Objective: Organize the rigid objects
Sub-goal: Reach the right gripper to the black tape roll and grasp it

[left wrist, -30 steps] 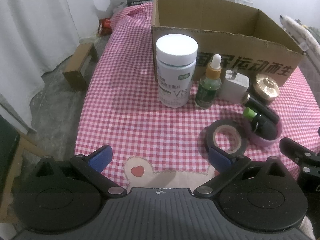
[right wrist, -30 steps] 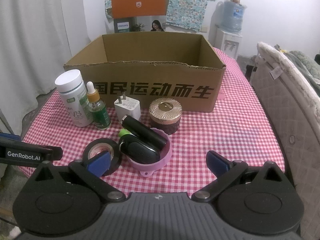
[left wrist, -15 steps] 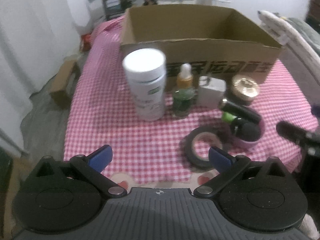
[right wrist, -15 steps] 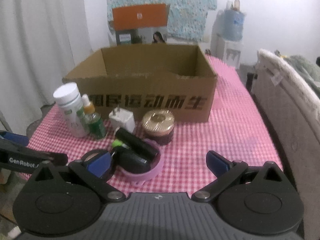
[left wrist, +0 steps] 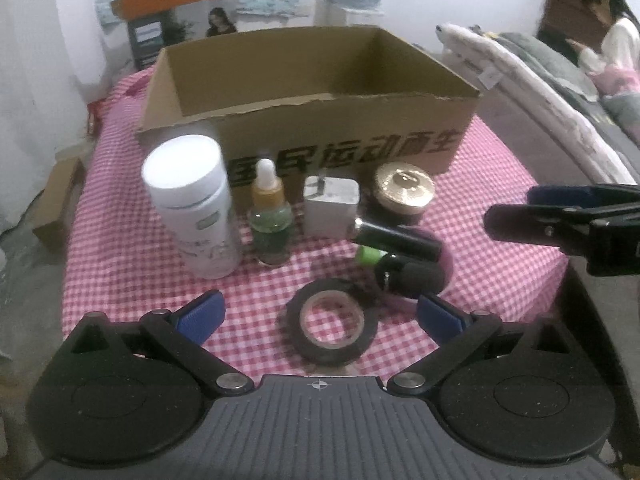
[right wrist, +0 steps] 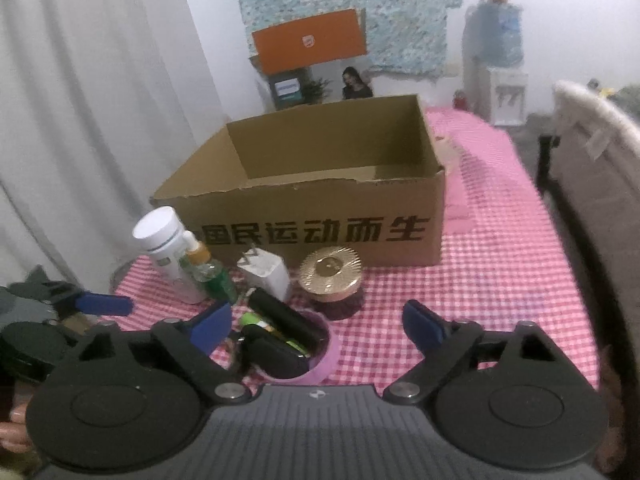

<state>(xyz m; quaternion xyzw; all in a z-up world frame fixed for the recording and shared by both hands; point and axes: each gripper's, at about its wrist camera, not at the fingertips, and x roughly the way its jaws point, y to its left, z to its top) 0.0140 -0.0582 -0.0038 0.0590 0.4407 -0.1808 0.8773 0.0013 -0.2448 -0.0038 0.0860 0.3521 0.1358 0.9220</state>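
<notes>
I hold my left gripper (left wrist: pixel 320 316) low over the near edge of the table, and its blue fingers are wide apart with nothing in them. The roll of black tape (left wrist: pixel 332 327) lies flat on the pink checked cloth (left wrist: pixel 132 272) right between those fingers. My right gripper (right wrist: pixel 316 326) is spread wide too and holds nothing. The pink bowl (right wrist: pixel 324 364) sits just under it, with dark tube-shaped things (right wrist: pixel 284 316) piled inside.

Behind the tape I see a row of small things. The white bottle (left wrist: pixel 192 208) stands up tall at the left. Just beside it is the green dropper bottle (left wrist: pixel 271 220), then the white plug (left wrist: pixel 330 206), then the gold-lid jar (left wrist: pixel 404 192).

The big cardboard box (left wrist: pixel 344 148) stands right behind that row with its top open. From what I can see, its inside looks bare.
</notes>
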